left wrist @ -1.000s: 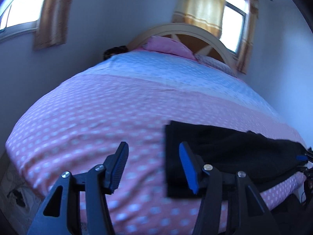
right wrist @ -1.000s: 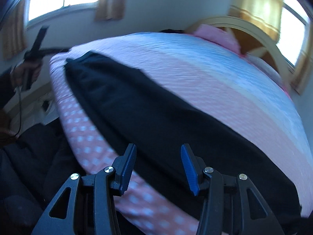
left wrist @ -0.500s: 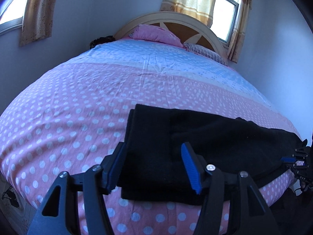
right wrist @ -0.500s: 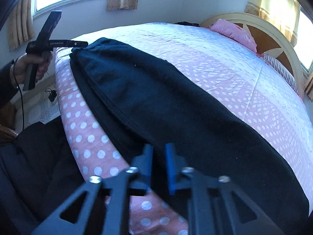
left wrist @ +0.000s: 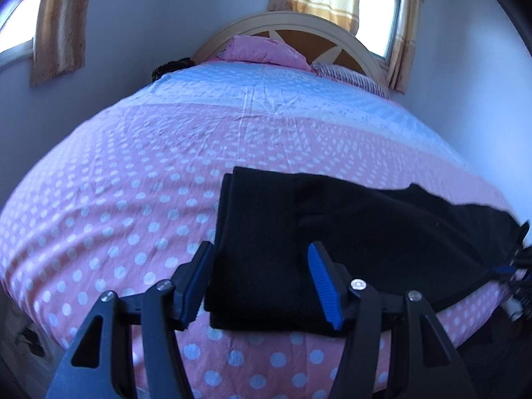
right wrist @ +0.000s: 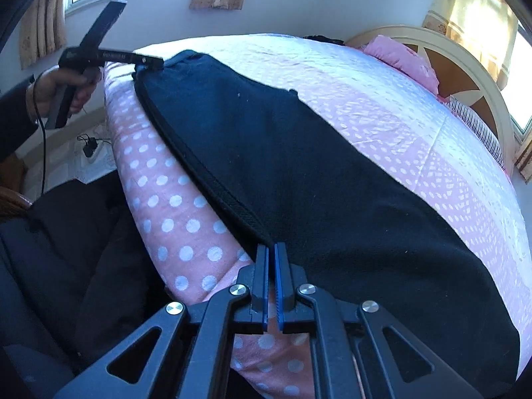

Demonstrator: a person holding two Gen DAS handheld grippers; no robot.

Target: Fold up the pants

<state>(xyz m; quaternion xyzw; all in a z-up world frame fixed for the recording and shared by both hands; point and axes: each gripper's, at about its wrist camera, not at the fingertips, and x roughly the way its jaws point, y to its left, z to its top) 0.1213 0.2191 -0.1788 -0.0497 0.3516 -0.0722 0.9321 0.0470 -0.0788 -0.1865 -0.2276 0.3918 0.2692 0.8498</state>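
Black pants [left wrist: 365, 232] lie lengthwise along the near edge of the pink dotted bed [left wrist: 133, 199], folded into a long strip. My left gripper [left wrist: 260, 247] is open, its fingers straddling the left end of the strip. In the right wrist view the pants [right wrist: 316, 173] run from near to far, and my right gripper [right wrist: 271, 256] is shut on their seamed near edge. A hand [right wrist: 63, 89] holds the left gripper [right wrist: 146, 61] at the far end. The right gripper [left wrist: 512, 266] shows at the pants' right end in the left wrist view.
A pink pillow [left wrist: 262, 48] and a striped pillow [left wrist: 349, 74] lie against the curved headboard [left wrist: 299, 23]. Curtained windows flank the bed. Dark clothing of the person [right wrist: 66, 232] fills the space beside the bed edge. A cable and plug [right wrist: 88, 146] lie on the floor.
My right gripper went from open to shut on the pants' near edge. My left gripper moved right until the pants' left end lay between its open fingers.
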